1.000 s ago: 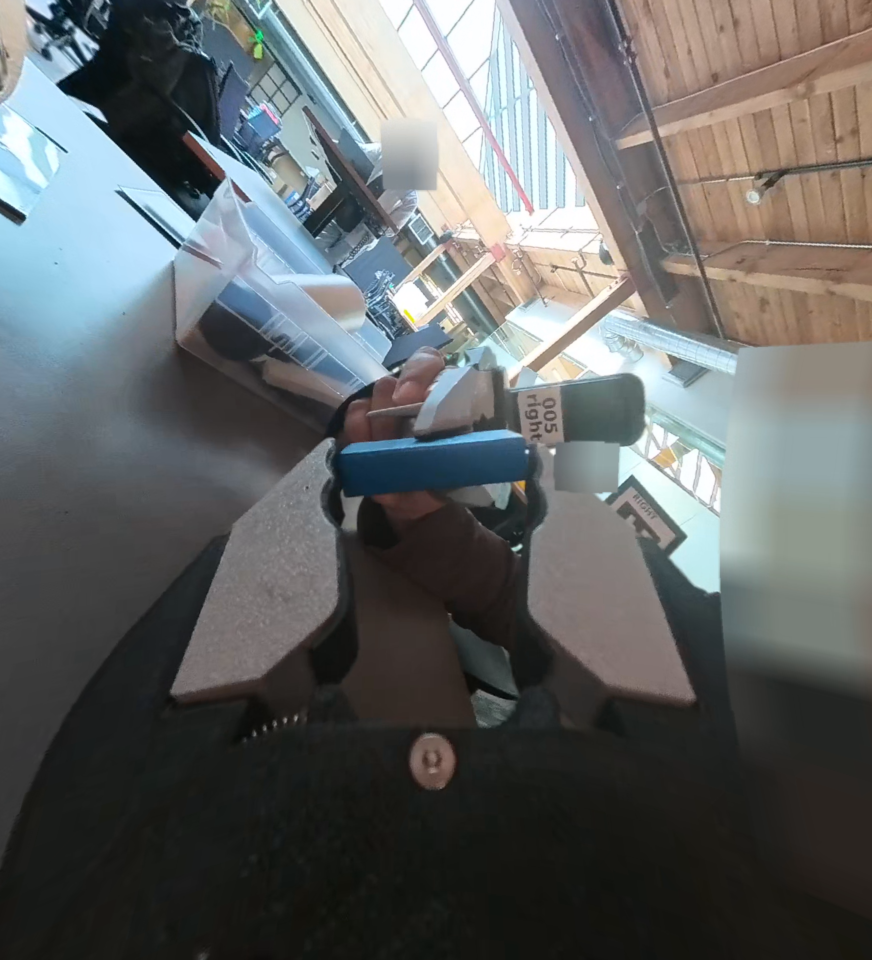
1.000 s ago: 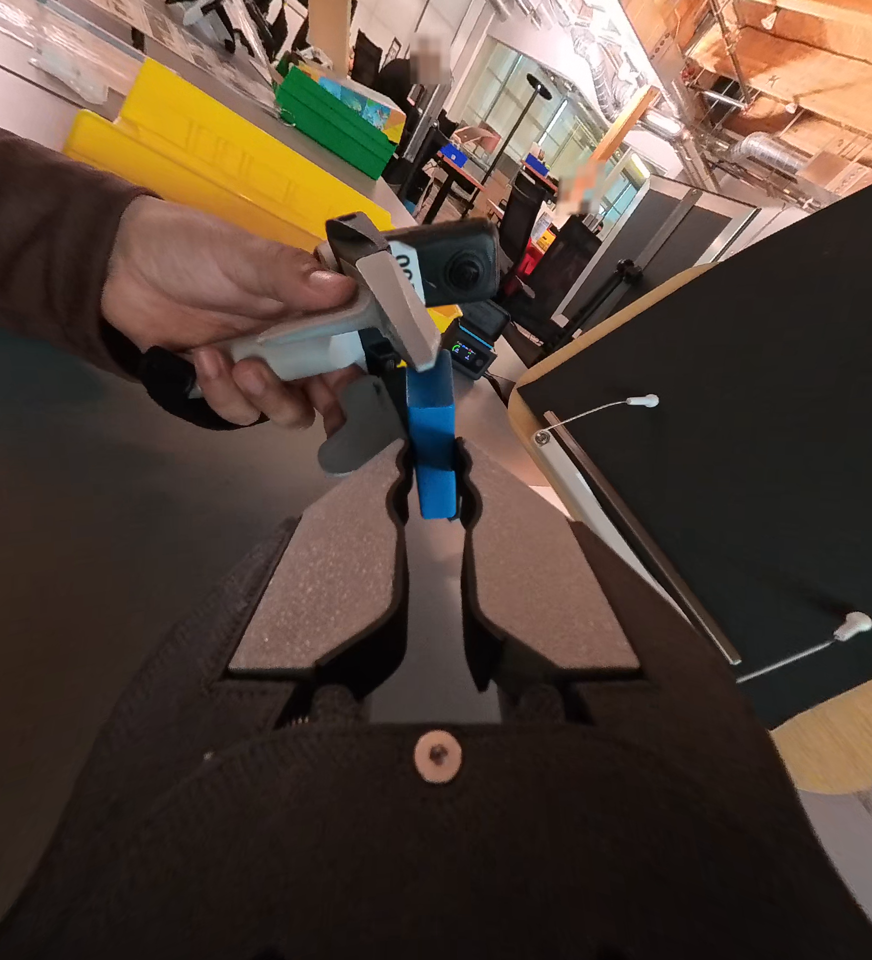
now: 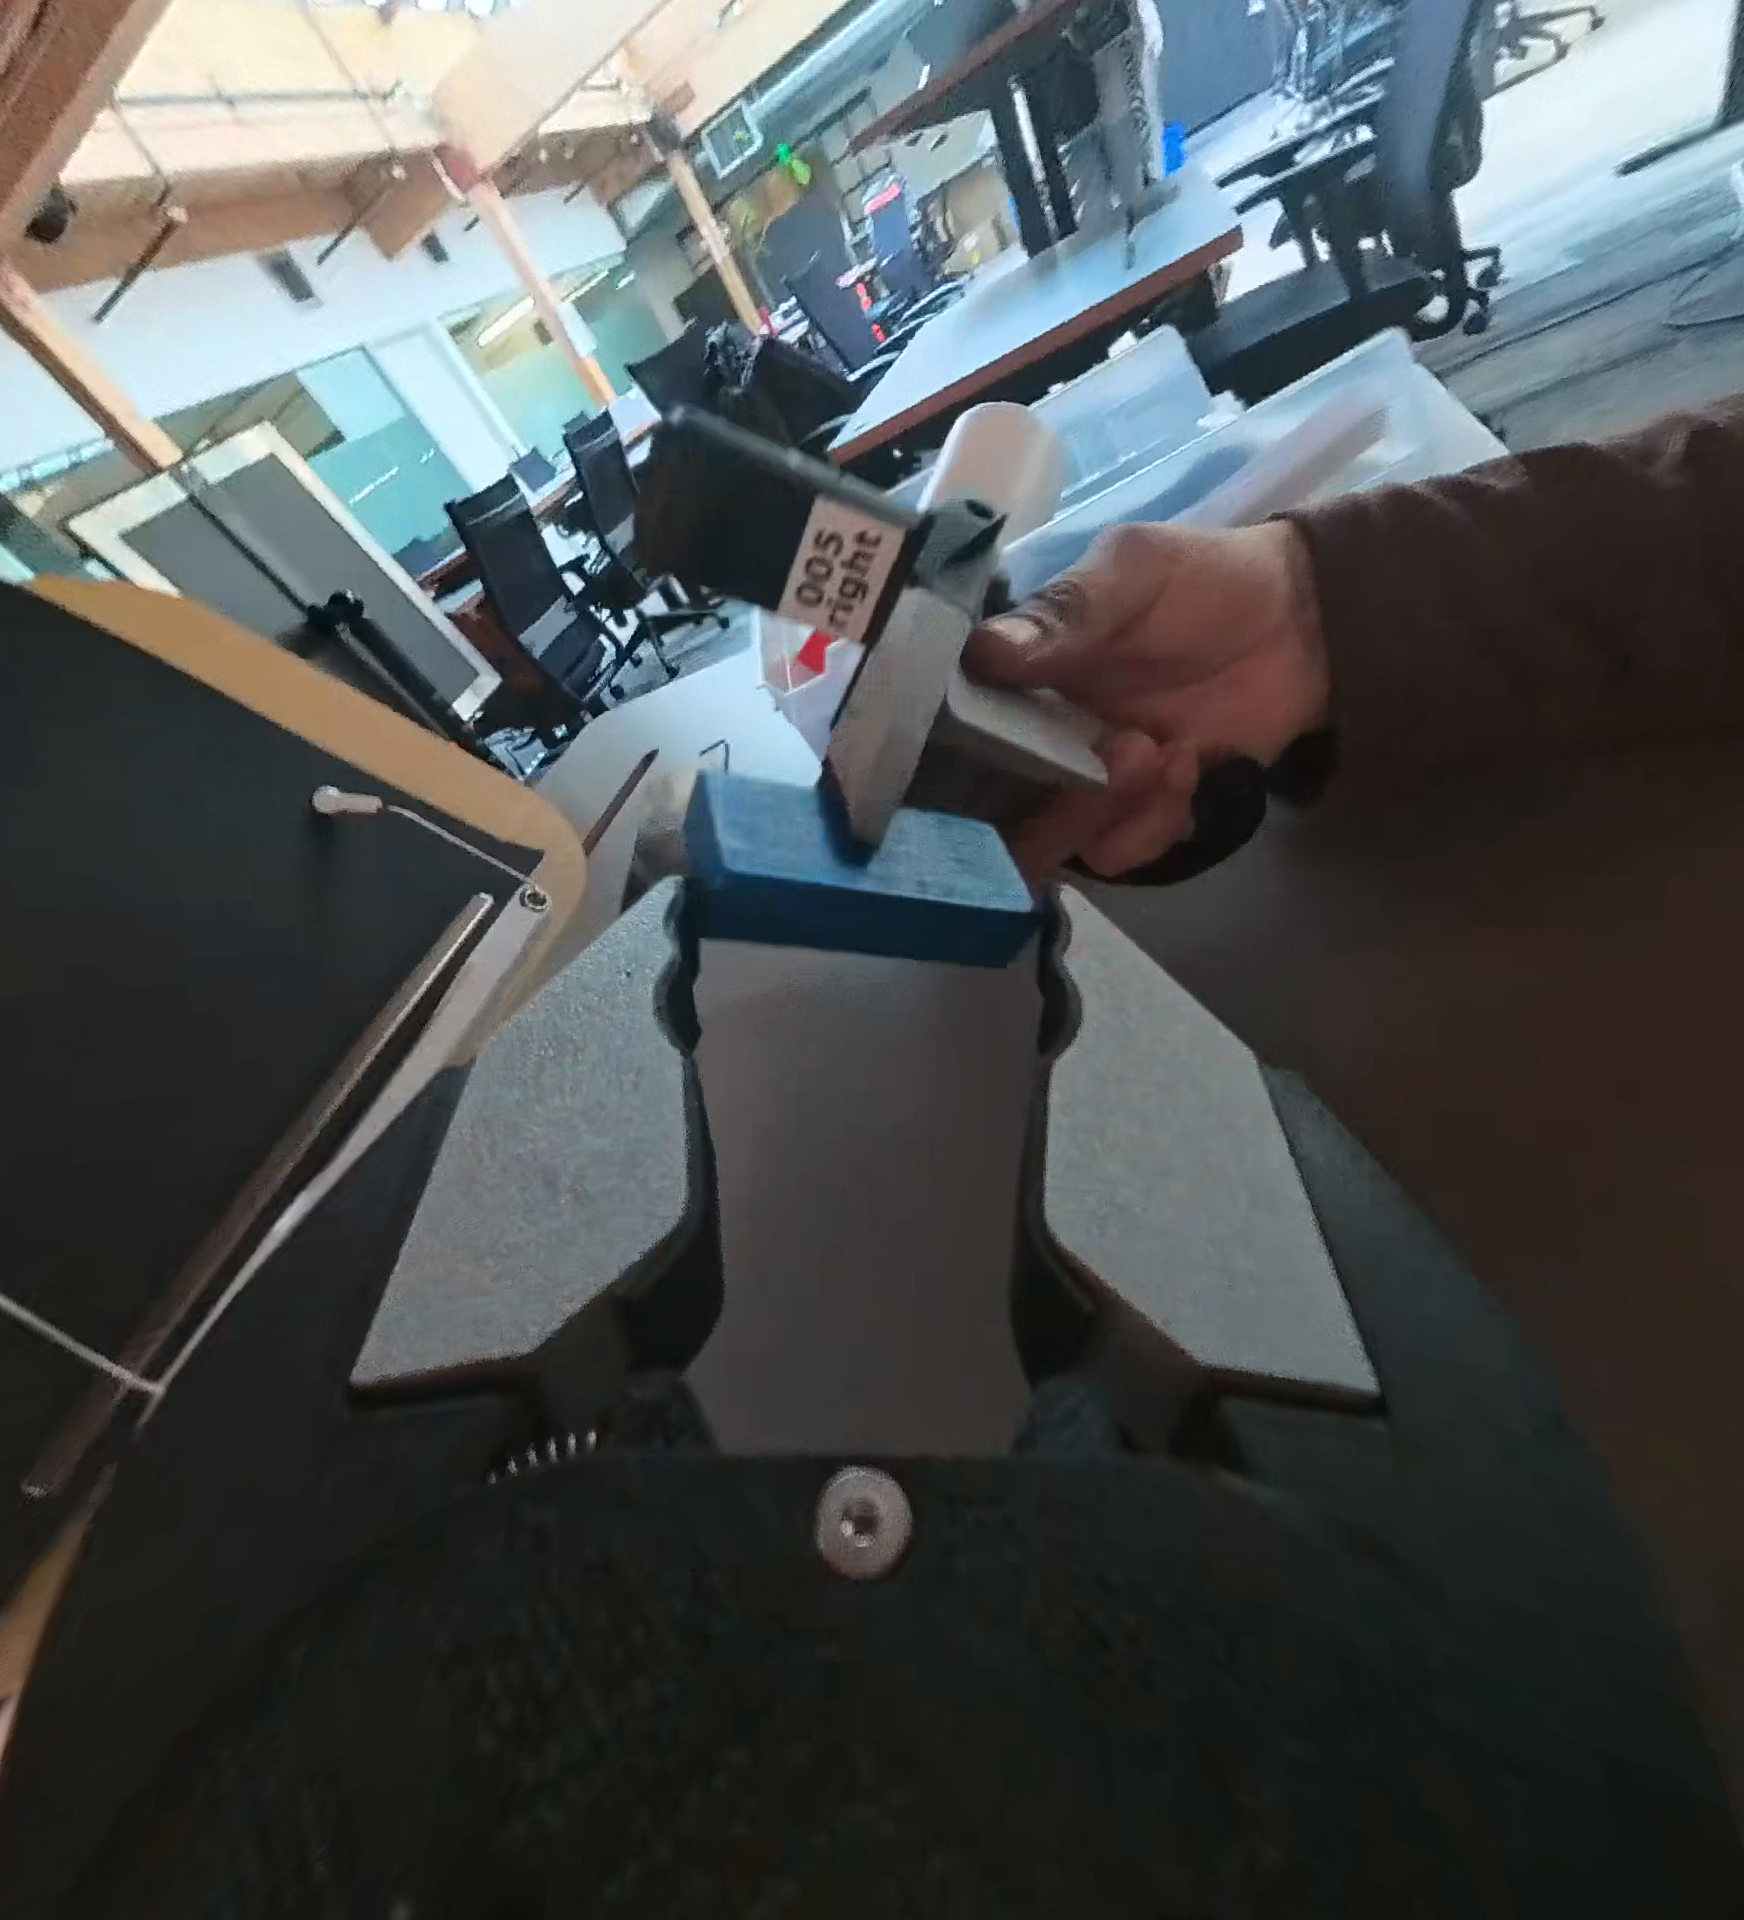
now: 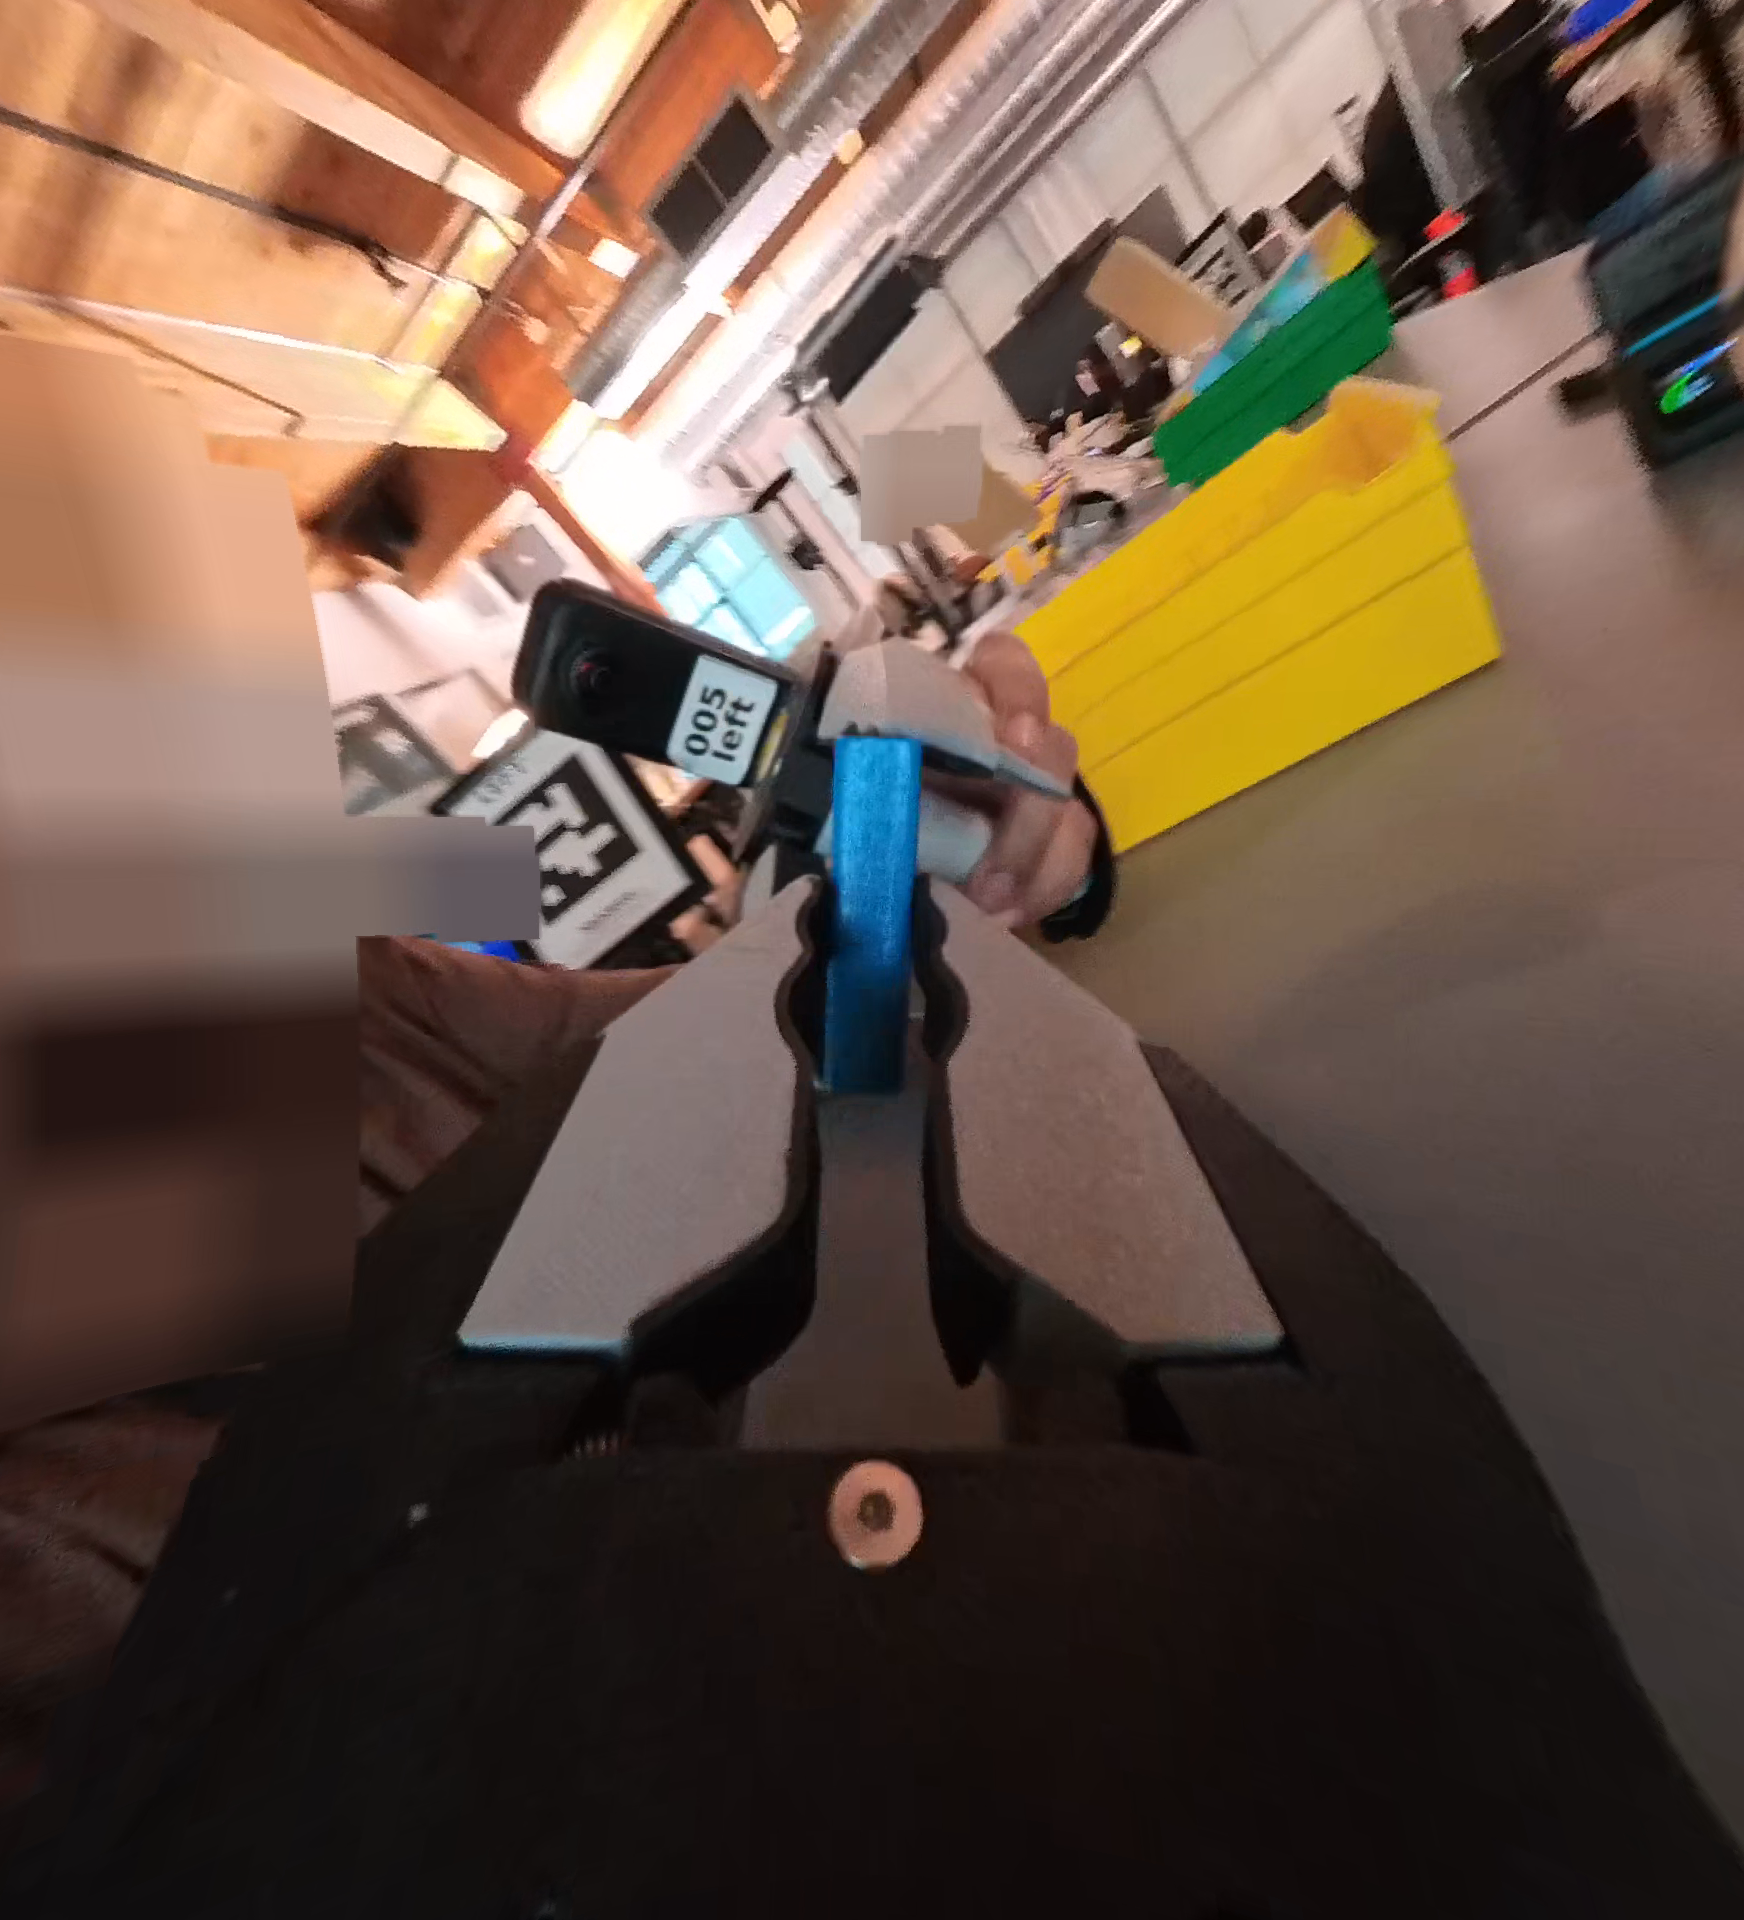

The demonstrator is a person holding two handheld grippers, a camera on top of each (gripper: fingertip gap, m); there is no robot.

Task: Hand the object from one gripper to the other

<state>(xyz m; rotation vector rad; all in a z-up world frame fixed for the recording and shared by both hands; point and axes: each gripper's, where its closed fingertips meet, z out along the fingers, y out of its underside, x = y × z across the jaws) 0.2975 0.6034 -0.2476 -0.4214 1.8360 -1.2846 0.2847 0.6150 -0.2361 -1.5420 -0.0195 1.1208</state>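
A blue rectangular block (image 3: 941, 899) lies lengthwise between the fingertips of my left gripper (image 3: 863, 925), which is shut on its two ends. In the left wrist view, a grey finger (image 3: 889, 717) of the right gripper comes down onto the block's top, held by a hand (image 3: 1159, 675). In the right wrist view, my right gripper (image 4: 868, 935) is shut on the same block (image 4: 868, 821) across its narrow sides. The left gripper (image 4: 909, 696) and its hand sit just behind the block. The block is held in the air above a dark table (image 3: 1470, 1091).
A black panel with a tan rim (image 3: 120, 935) stands close on the left of the left wrist view. A clear plastic tub (image 3: 1283, 436) is behind the hand. Yellow bins (image 4: 1263, 644) and a green bin (image 4: 1273, 384) stand on the table, with a black-and-white marker board (image 4: 587, 842) nearby. My two grippers' fingertips are within a few centimetres of each other.
Both grippers have swung and turned together with the block. The left view now looks level across the office instead of up at the ceiling. Both still hold the block.
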